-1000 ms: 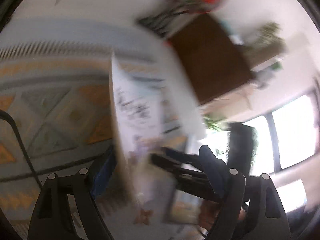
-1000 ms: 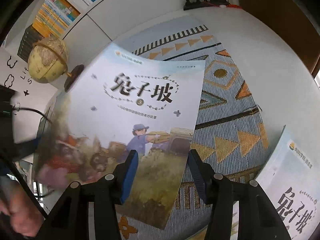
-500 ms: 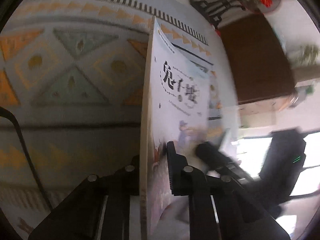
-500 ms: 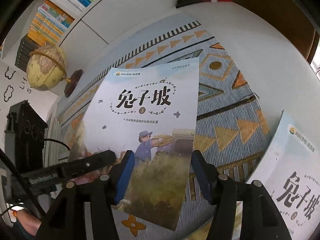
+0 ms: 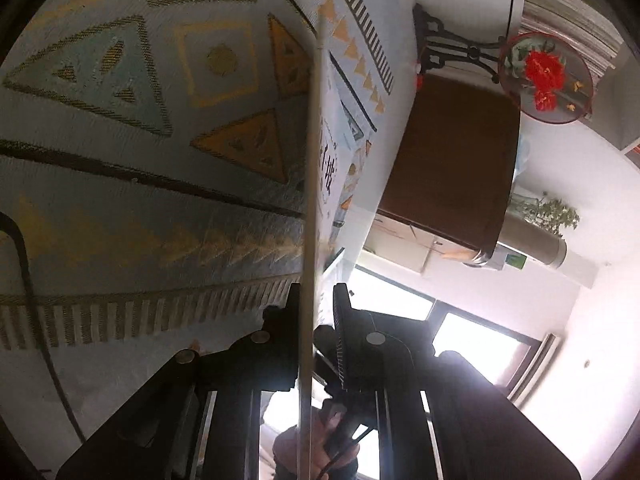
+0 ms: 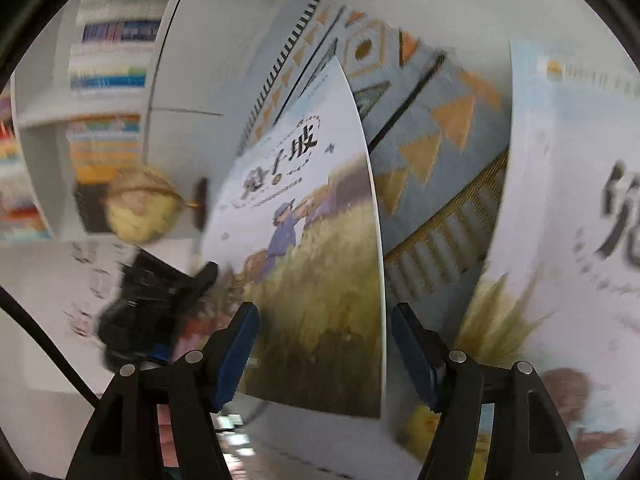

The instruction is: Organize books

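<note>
The thin pale-blue paperback book (image 5: 310, 184) is clamped edge-on, upright, by the left gripper (image 5: 316, 320); the opening right gripper (image 6: 325, 336) straddles its cover untouched.

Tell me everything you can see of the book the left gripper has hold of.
The held book is a thin paperback with a pale glossy cover: black Chinese title, a figure in blue, yellow-brown grass below. The left wrist view shows it edge-on, standing upright above the patterned tablecloth. The left gripper is shut on its lower edge, fingers on both faces. The right gripper straddles it, its jaws opening, pads off the cover. A second, similar book lies apart at right.
</note>
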Tool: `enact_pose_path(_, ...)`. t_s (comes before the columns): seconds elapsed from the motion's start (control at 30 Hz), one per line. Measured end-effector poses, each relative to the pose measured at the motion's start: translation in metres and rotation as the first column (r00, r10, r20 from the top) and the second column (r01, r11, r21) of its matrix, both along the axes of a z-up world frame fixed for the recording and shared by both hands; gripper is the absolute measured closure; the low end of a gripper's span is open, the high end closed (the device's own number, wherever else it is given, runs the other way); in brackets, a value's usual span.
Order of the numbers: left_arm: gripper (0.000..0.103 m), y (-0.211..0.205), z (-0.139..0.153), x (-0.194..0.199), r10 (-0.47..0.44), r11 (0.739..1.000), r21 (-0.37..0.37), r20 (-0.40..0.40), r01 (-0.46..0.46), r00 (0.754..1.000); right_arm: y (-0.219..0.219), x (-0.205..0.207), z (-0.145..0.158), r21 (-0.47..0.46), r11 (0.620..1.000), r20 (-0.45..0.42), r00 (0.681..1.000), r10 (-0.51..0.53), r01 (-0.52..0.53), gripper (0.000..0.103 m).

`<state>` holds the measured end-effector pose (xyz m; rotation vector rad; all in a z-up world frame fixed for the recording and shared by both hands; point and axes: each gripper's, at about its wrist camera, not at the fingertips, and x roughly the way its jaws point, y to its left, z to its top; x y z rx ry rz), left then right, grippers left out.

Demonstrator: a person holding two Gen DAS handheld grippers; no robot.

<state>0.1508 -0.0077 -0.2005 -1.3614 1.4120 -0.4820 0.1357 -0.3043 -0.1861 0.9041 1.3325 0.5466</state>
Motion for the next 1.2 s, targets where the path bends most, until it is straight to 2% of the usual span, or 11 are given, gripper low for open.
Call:
enact_pose_path(0.13,0.092,-0.002,0.006,-0.004,-0.056,0.994,0.098,0.011,0.055,0.998,0.001,0.002,0.0,0.0,0.998,0.053,0.997,-0.056,0.056,0.062)
enact_pose_path(0.23,0.087,-0.007,0.019,-0.011,-0.151,0.935,0.332,0.061,0.123,0.987,0.009,-0.003,0.017,-0.113,0.993,0.135,0.991,-0.017,0.032,0.079)
enact_pose_path(0.33,0.087,-0.025,0.039,-0.024,-0.267,0.836,0.524,0.132,0.162,0.955,0.039,-0.016,0.046,-0.353,0.935,0.257,0.955,0.145,-0.047,0.081)
enact_pose_path(0.4,0.085,-0.041,0.054,-0.037,-0.35,0.724,0.673,0.166,0.153,0.922,0.061,-0.028,0.059,-0.484,0.87,0.302,0.915,0.266,-0.093,0.081)
enact_pose_path(0.47,0.08,-0.052,0.067,-0.054,-0.42,0.618,0.776,0.191,0.126,0.887,0.076,-0.043,0.068,-0.531,0.839,0.336,0.879,0.338,-0.119,0.081)
enact_pose_path(0.5,0.08,-0.055,0.07,-0.061,-0.437,0.598,0.793,0.203,0.114,0.876,0.08,-0.053,0.072,-0.543,0.831,0.353,0.865,0.356,-0.12,0.081)
enact_pose_path(0.57,0.08,-0.059,0.077,-0.08,-0.463,0.587,0.803,0.228,0.104,0.856,0.085,-0.071,0.079,-0.574,0.812,0.378,0.846,0.375,-0.103,0.081)
enact_pose_path(0.67,0.08,-0.058,0.087,-0.112,-0.464,0.601,0.796,0.274,0.072,0.842,0.098,-0.105,0.09,-0.645,0.76,0.416,0.796,0.439,-0.083,0.081)
enact_pose_path(0.83,0.078,-0.047,0.1,-0.162,-0.456,0.61,0.792,0.33,0.02,0.827,0.108,-0.153,0.107,-0.692,0.717,0.448,0.733,0.513,-0.079,0.081)
enact_pose_path(1.1,0.078,-0.034,0.137,-0.218,-0.347,0.621,0.773,0.423,-0.133,0.837,0.117,-0.216,0.135,-0.706,0.704,0.512,0.628,0.586,-0.081,0.081)
enact_pose_path(1.2,0.078,-0.035,0.157,-0.247,-0.299,0.593,0.778,0.453,-0.208,0.84,0.12,-0.241,0.152,-0.694,0.717,0.561,0.572,0.599,-0.069,0.081)
